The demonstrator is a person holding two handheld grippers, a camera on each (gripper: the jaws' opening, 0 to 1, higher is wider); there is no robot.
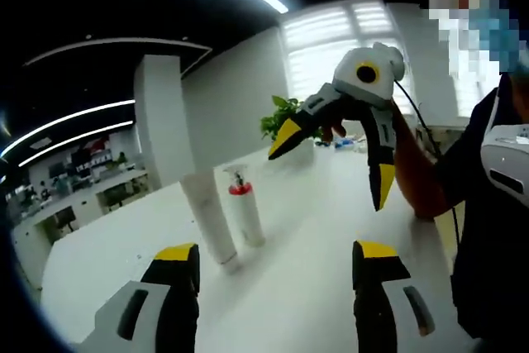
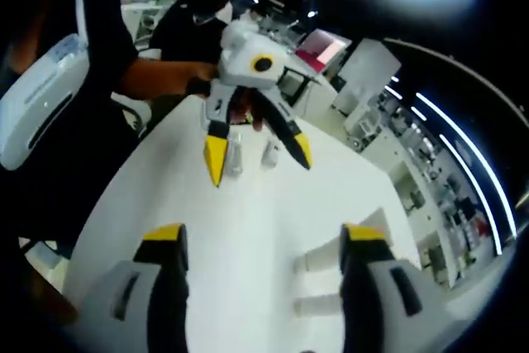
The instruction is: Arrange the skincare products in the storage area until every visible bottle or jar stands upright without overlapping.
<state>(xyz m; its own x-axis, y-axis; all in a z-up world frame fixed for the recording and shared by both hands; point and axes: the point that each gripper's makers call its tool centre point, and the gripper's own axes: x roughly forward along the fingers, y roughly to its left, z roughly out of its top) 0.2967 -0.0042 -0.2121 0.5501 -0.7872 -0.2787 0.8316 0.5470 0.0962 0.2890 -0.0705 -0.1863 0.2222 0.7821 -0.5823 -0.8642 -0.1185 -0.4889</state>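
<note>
Item: white table (image 1: 331, 204), two skincare containers standing upright at centre-left of the left gripper view, a tall white tube (image 1: 210, 217) just beside a smaller bottle with a red collar (image 1: 243, 204), close but seemingly not overlapping. Left gripper (image 1: 277, 266): jaws spread, empty, at frame bottom. Right gripper (image 1: 335, 167): jaws spread, empty, hovering upper right above the table. Risk, as we judge it: a sweeping jaw could topple the narrow tube into its neighbour. Open tabletop lies right of the pair; the table edge curves lower left.
</note>
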